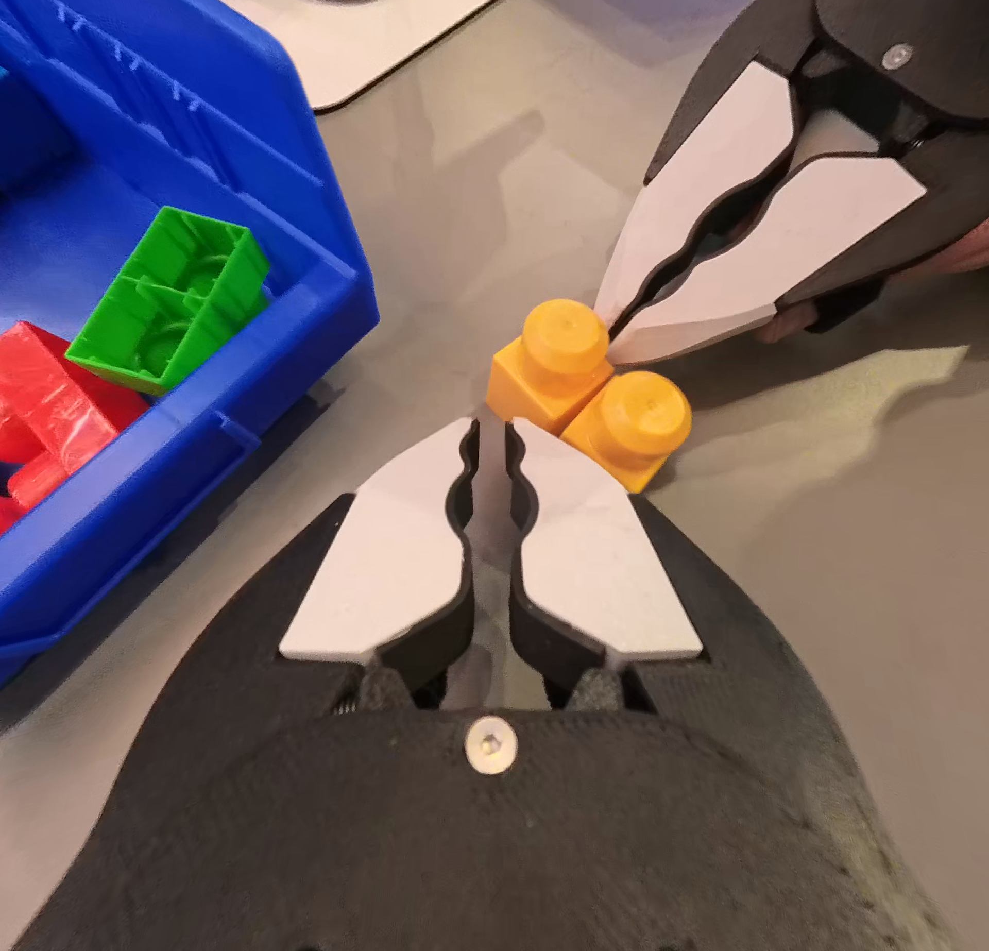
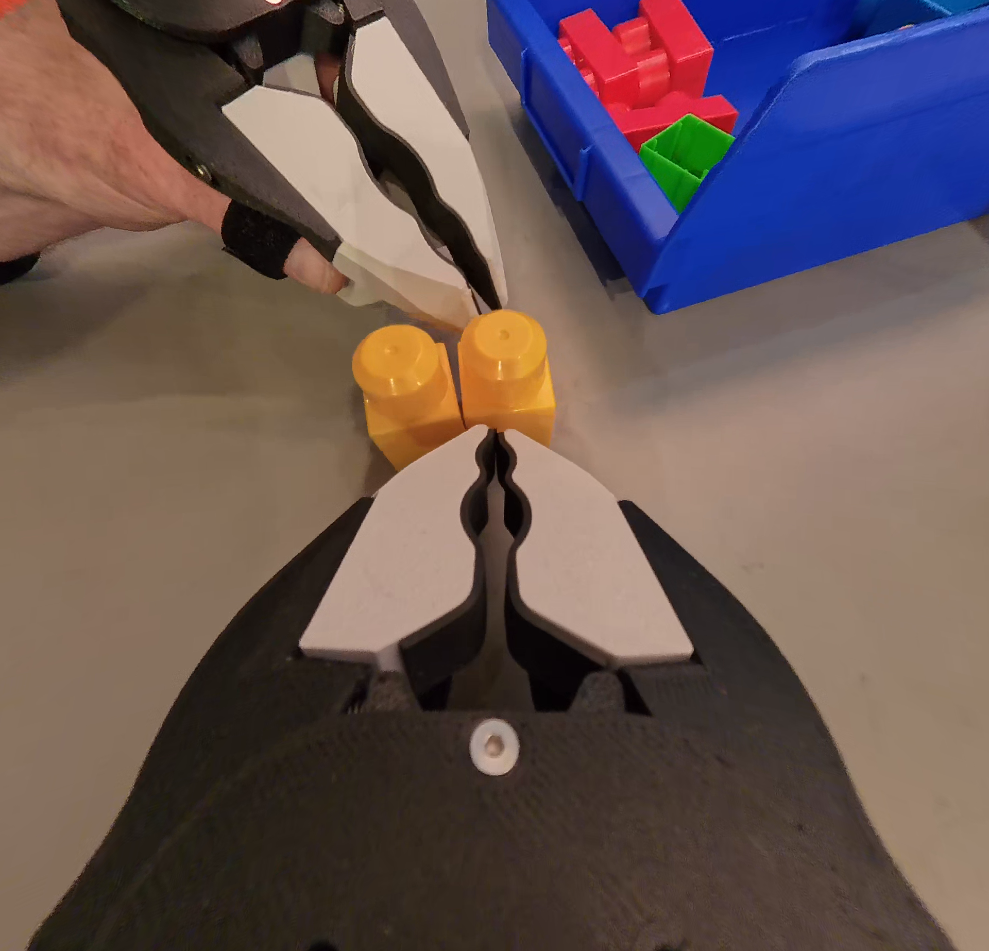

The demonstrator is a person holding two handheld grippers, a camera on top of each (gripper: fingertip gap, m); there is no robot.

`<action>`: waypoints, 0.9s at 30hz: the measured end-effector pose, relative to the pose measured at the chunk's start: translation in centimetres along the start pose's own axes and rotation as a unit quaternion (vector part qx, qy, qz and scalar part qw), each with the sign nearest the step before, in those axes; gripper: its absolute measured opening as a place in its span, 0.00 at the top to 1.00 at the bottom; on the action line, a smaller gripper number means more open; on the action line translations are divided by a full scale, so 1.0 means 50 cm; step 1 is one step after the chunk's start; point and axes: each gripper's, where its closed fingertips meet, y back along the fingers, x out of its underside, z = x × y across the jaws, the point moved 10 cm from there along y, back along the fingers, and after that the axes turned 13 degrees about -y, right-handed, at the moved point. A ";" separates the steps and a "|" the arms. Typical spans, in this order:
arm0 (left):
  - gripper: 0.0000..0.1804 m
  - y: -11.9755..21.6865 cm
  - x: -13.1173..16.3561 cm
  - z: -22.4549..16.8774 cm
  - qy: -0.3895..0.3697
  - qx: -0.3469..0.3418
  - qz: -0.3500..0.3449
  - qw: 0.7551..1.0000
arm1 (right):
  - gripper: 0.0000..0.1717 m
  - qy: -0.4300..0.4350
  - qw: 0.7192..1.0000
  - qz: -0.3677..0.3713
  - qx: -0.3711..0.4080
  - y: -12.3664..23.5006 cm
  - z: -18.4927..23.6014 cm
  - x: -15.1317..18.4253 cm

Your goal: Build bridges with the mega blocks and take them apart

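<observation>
Two orange single-stud blocks stand side by side, touching, on the grey table. They also show in the right wrist view. My left gripper is narrowly open with nothing between its fingers. Its tips sit just in front of the blocks, and its right finger overlaps the nearer one. It comes in from the far side in the right wrist view. My right gripper is shut and holds nothing. Its tips rest against the blocks, at the stud of the block nearer the bin.
A blue bin stands close beside the blocks, holding a green block and red blocks. A white mat lies behind. A hand holds the left gripper. Spacing between my two grippers at the tips: around 5 cm.
</observation>
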 end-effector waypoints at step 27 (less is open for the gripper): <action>0.38 -0.008 0.017 0.003 -0.131 0.146 -0.014 0.981 | 1.00 -0.010 1.000 -0.002 -0.027 0.017 -0.008 0.007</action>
